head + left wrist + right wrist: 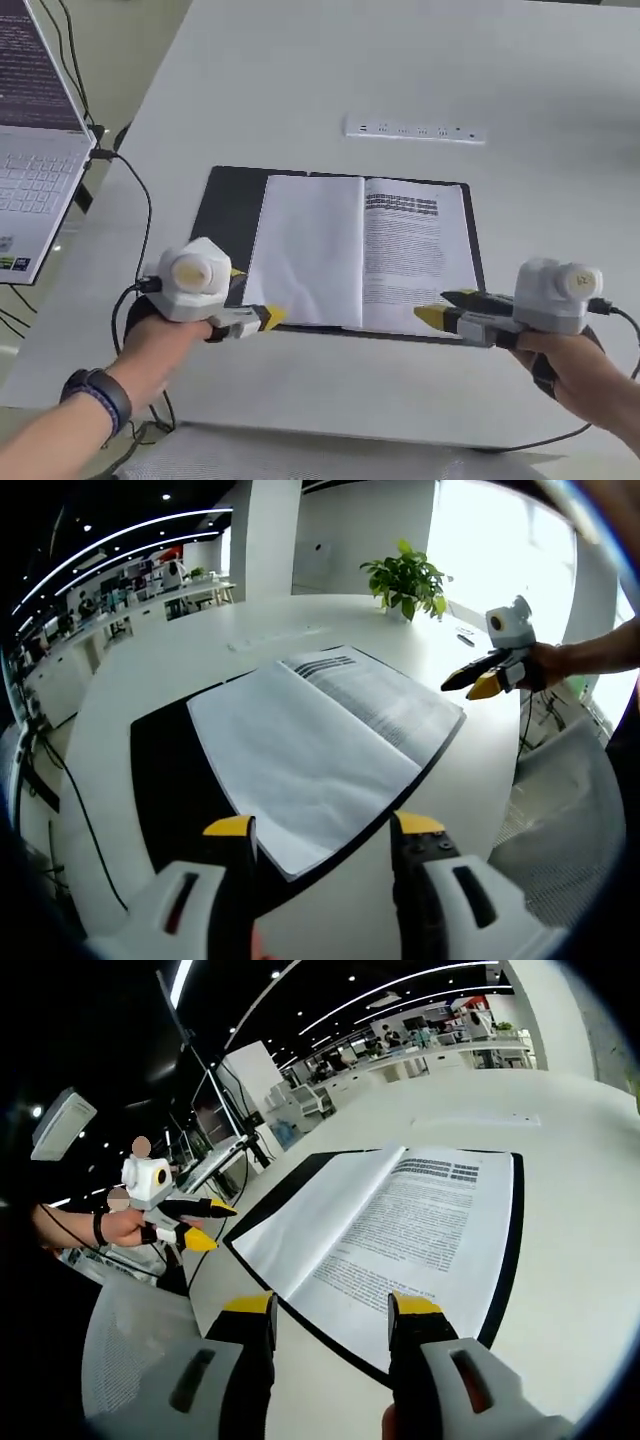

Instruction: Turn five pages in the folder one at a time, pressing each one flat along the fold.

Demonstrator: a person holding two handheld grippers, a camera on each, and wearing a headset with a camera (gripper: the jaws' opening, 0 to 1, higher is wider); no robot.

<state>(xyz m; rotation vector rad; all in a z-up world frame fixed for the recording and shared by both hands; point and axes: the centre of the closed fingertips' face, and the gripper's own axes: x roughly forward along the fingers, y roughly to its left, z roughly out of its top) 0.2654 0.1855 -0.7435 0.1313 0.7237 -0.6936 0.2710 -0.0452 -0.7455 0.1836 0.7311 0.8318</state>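
folder (226, 212) open flat on surface (300, 80) | left tongs (268, 318) apart at near-left corner, probably staged to press fold | right tongs (438, 308) apart at printed page (415, 250) bottom edge, likely to lift it

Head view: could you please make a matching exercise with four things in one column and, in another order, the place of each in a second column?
Things
1. laptop
2. power strip
3. printed page
4. blank page

Places
A. right half of the folder
B. far left of the view
C. on the table, beyond the folder
D. left half of the folder

Pairs: 1-B, 2-C, 3-A, 4-D
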